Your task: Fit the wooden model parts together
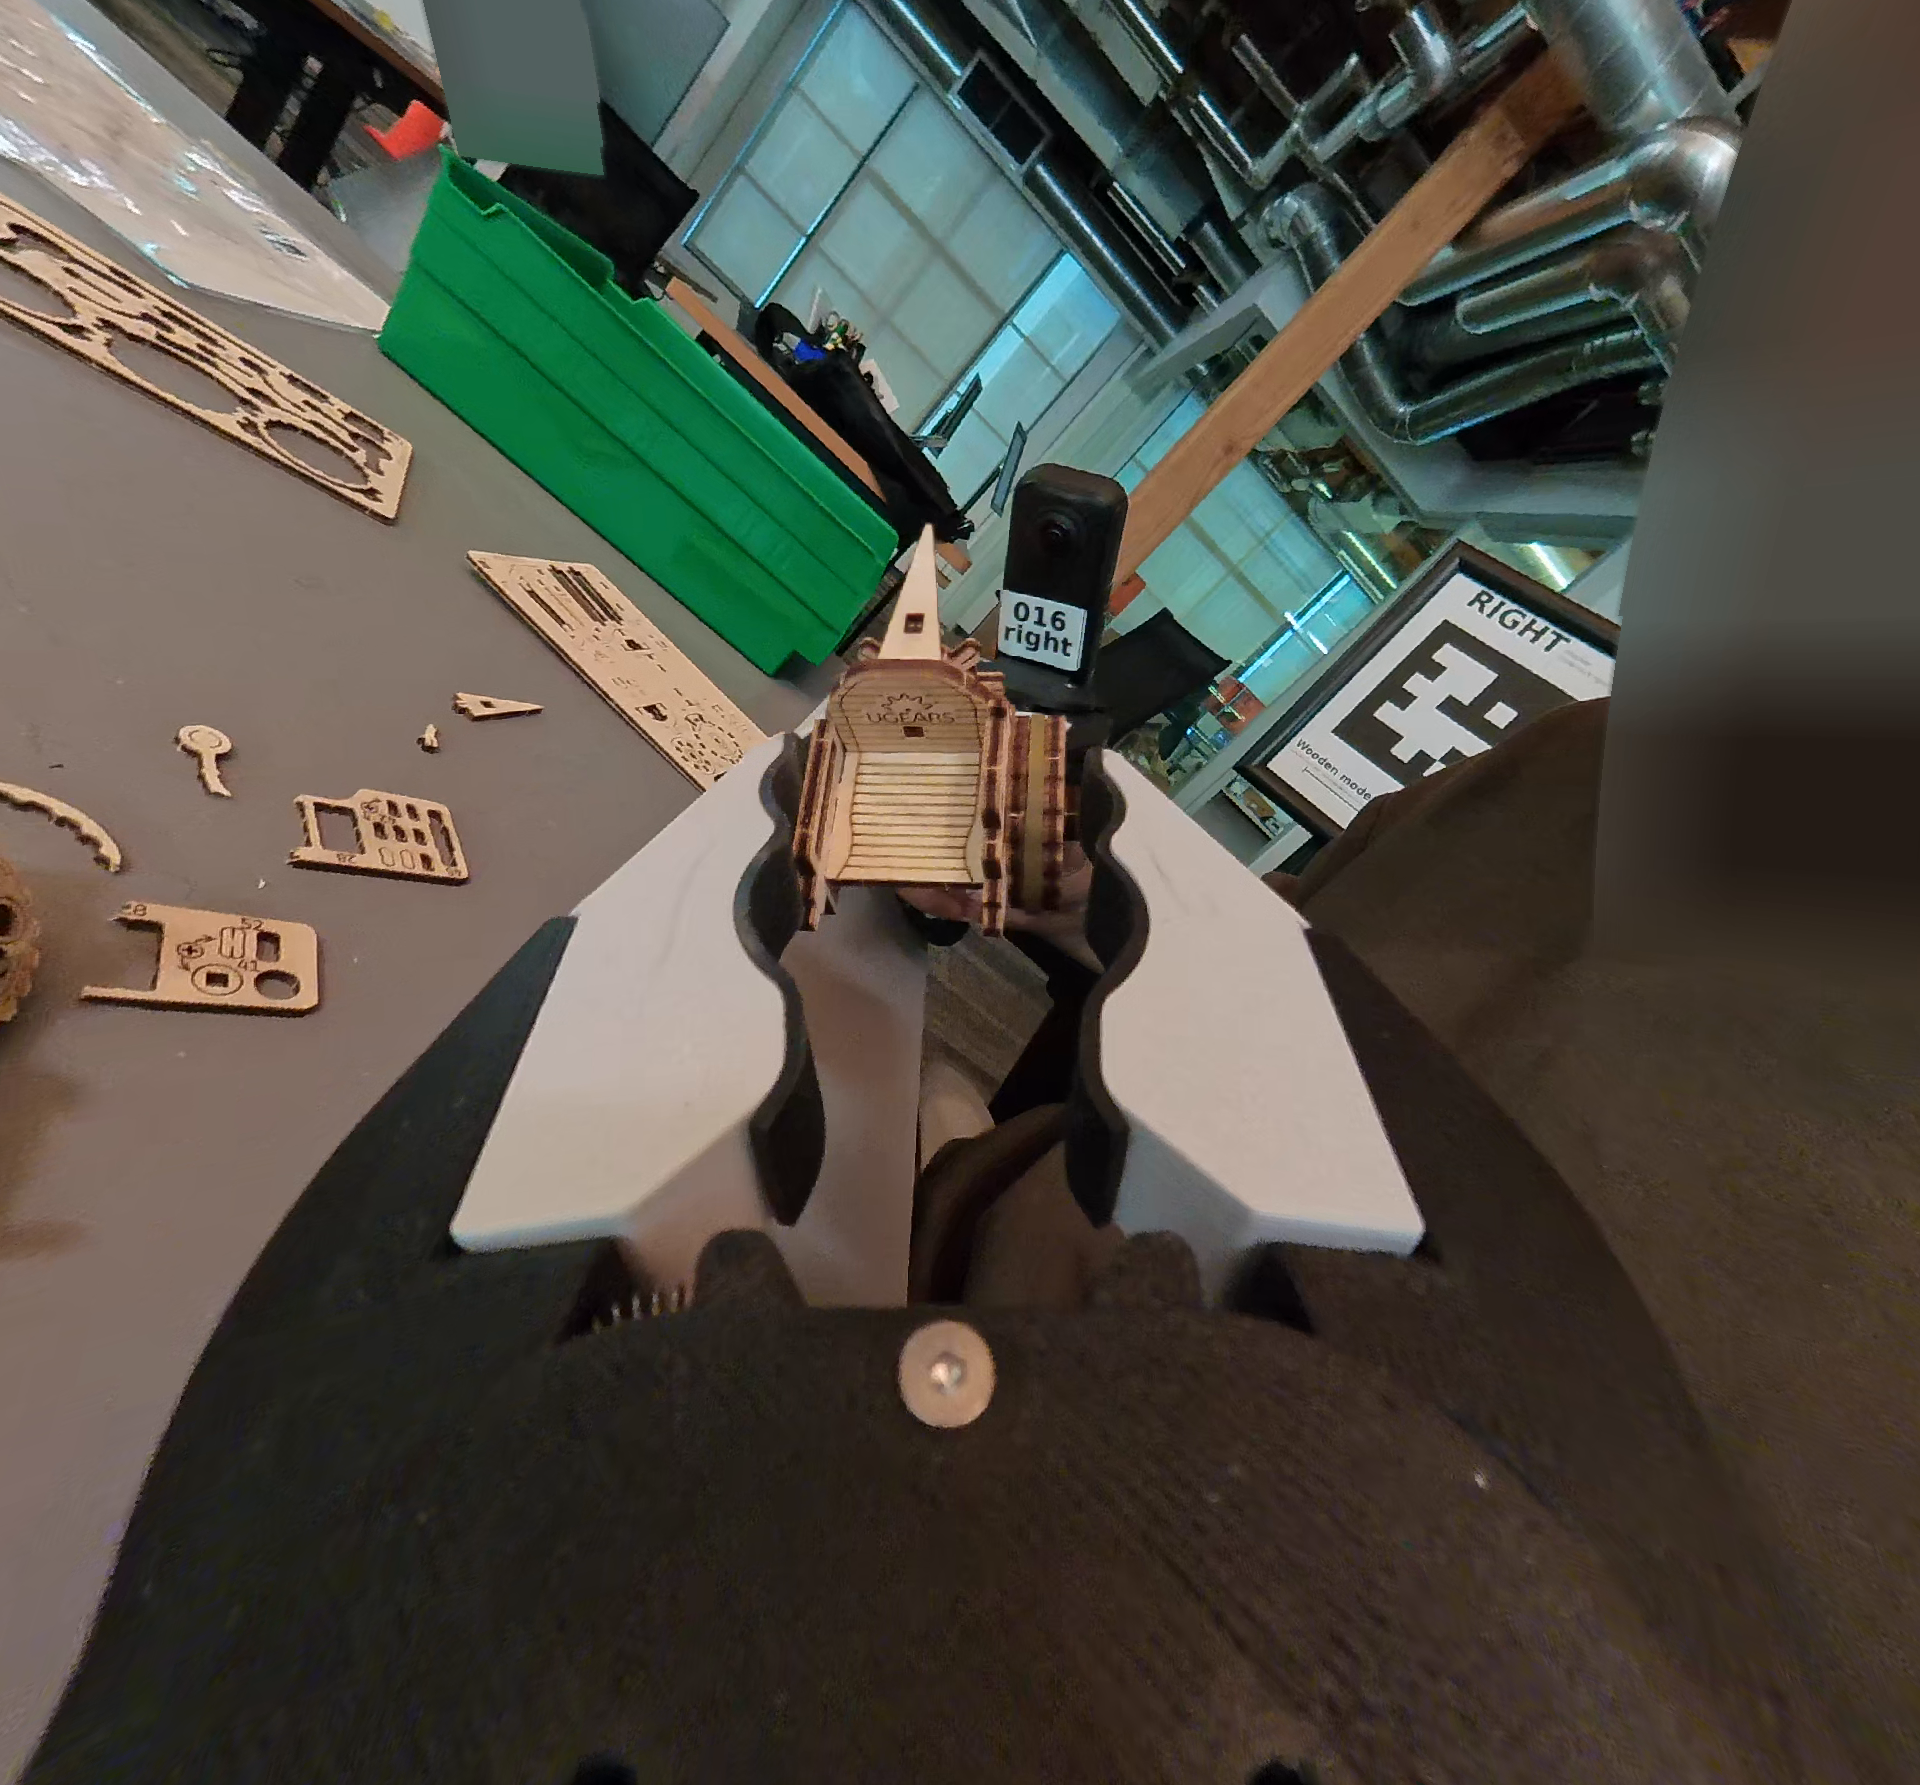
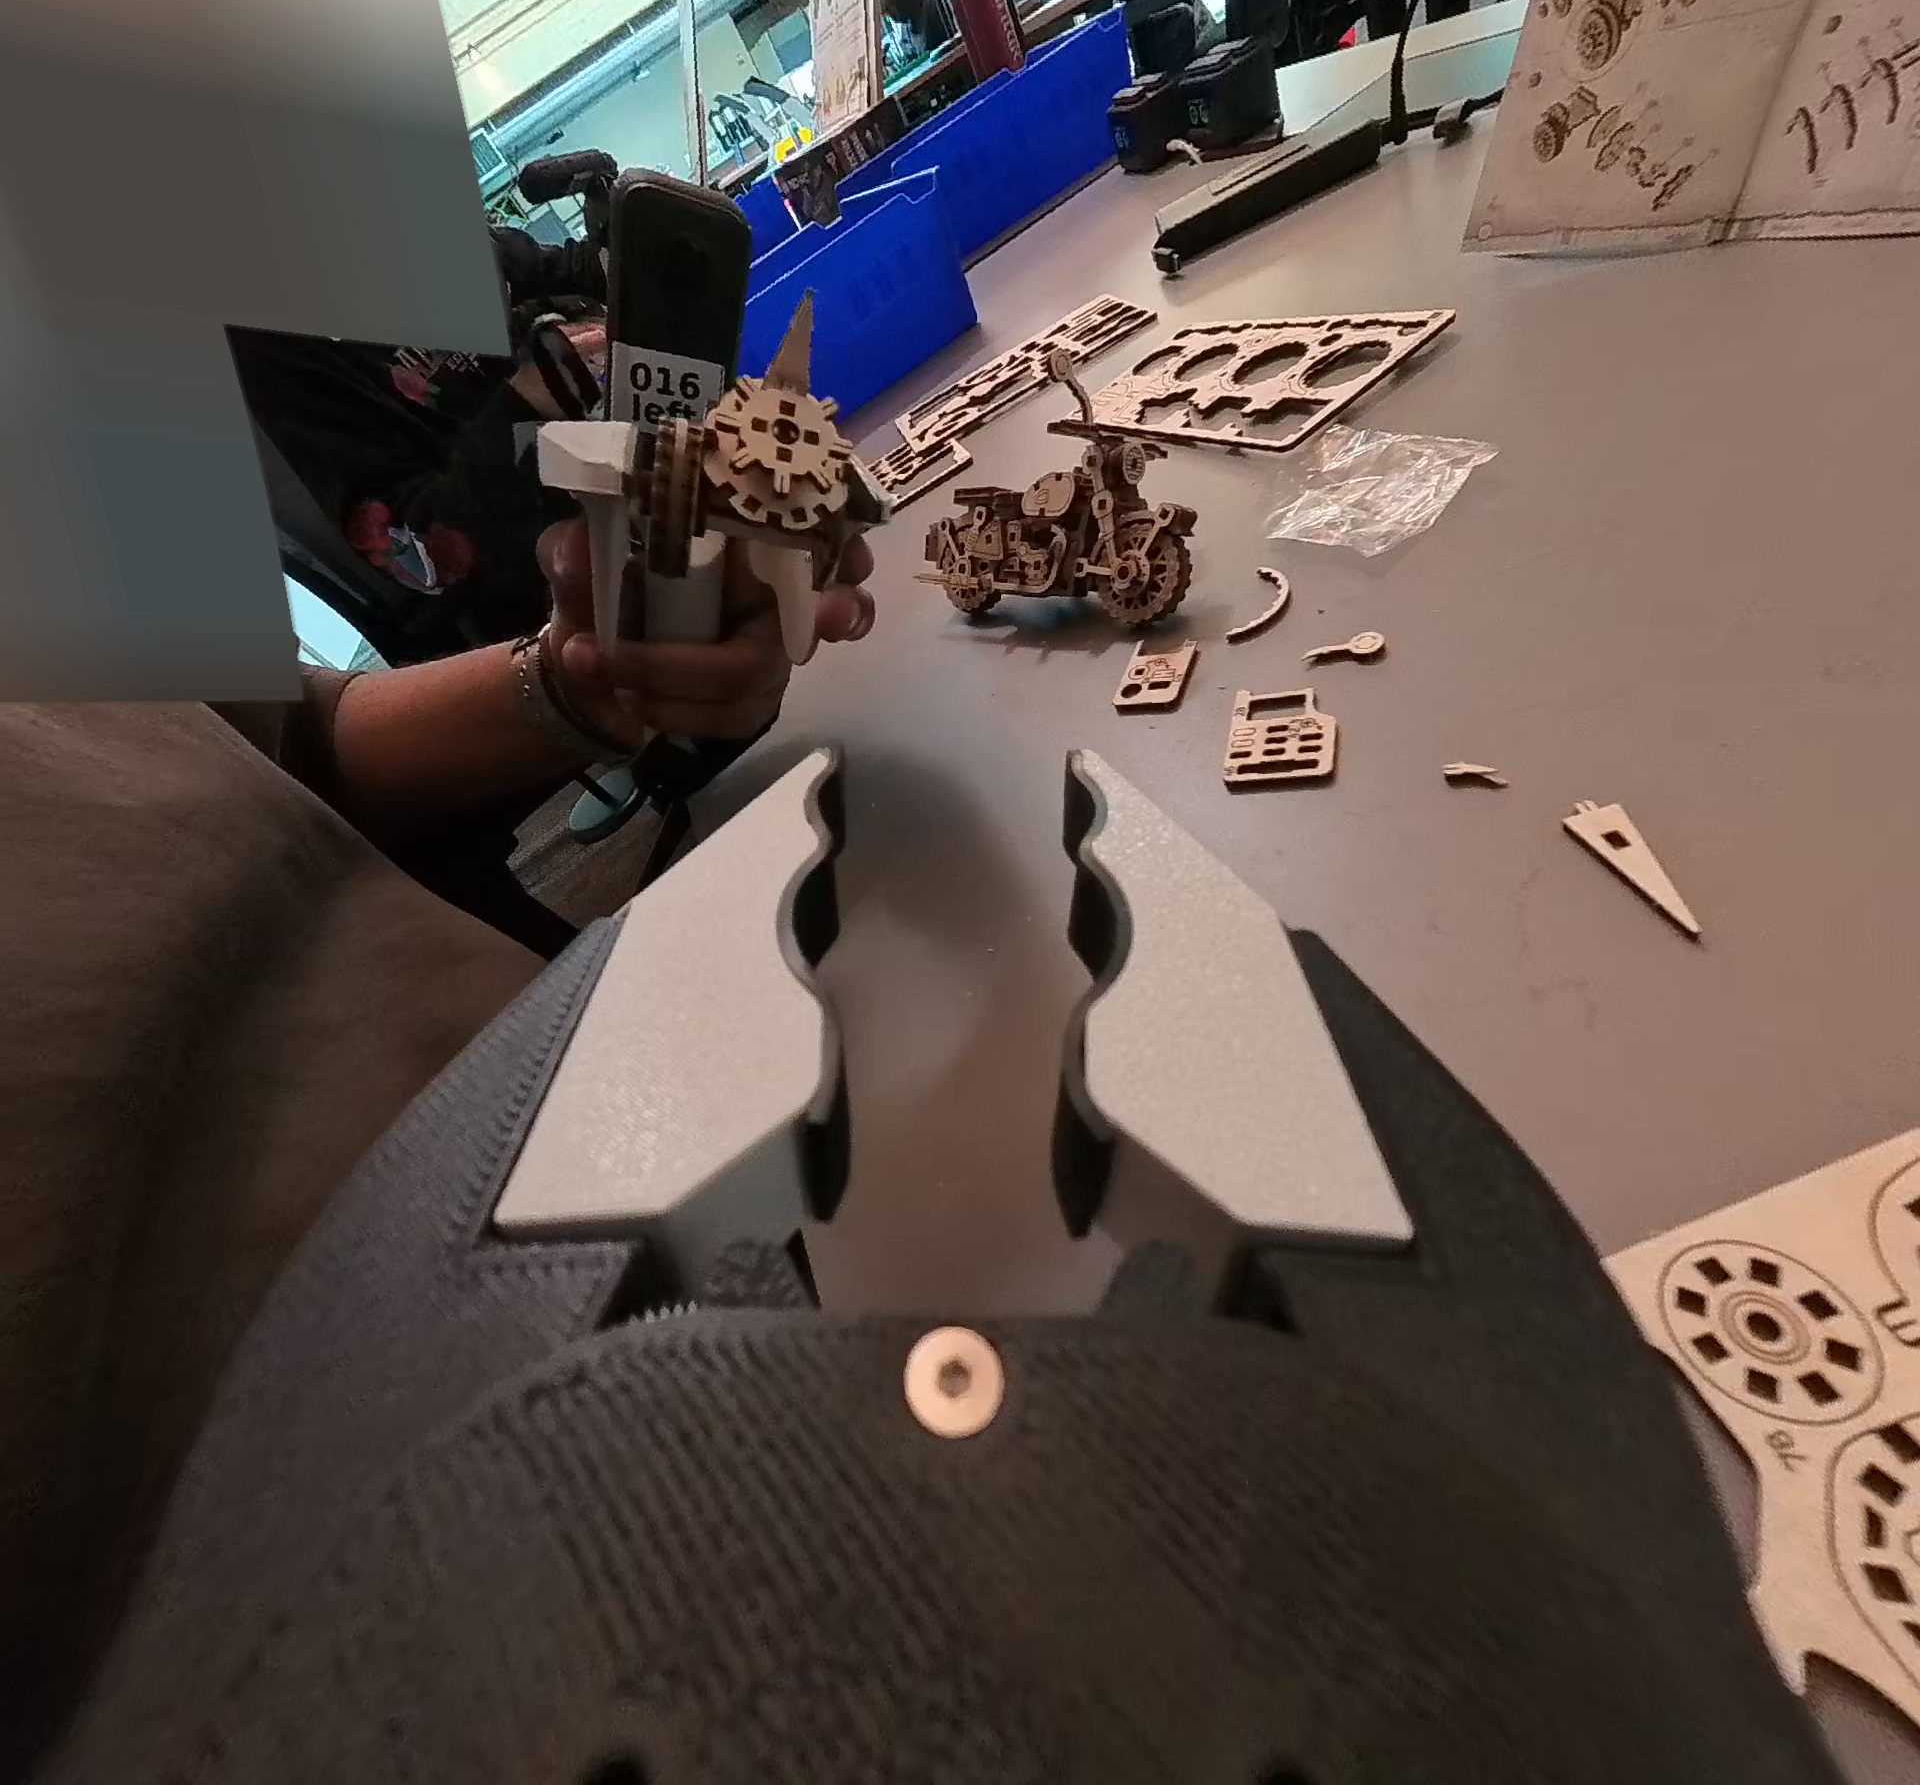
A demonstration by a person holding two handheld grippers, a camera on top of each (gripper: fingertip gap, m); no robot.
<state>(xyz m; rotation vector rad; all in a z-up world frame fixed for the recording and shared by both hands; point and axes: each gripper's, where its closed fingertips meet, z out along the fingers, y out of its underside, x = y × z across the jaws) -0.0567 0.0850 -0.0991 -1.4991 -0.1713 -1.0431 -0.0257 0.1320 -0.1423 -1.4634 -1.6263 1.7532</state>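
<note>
My left gripper point(image 1: 940, 800) is shut on a small wooden sub-assembly point(image 1: 904, 800), a slatted seat-like body with a pointed spike on top, held up off the table. In the right wrist view the same left gripper point(image 2: 717, 488) holds it raised at the left, with its gear wheel point(image 2: 774, 462) facing me. My right gripper point(image 2: 956, 779) is open and empty, low over the table's near edge and apart from the assembly. A built wooden motorcycle model point(image 2: 1060, 540) stands on the grey table point(image 2: 1558, 644). A loose triangular wooden part point(image 2: 1631, 868) lies to the right.
Loose flat parts point(image 2: 1278, 743) and punched-out wooden sheets point(image 2: 1278, 374) lie around the motorcycle, with a plastic bag point(image 2: 1382, 488) and an instruction sheet point(image 2: 1714, 52). A wheel sheet point(image 2: 1787, 1340) lies near right. Blue bins point(image 2: 862, 281) and a green bin point(image 1: 623, 447) stand at the table's edges. The tips of one gripper are about 8 cm away from the tips of the other.
</note>
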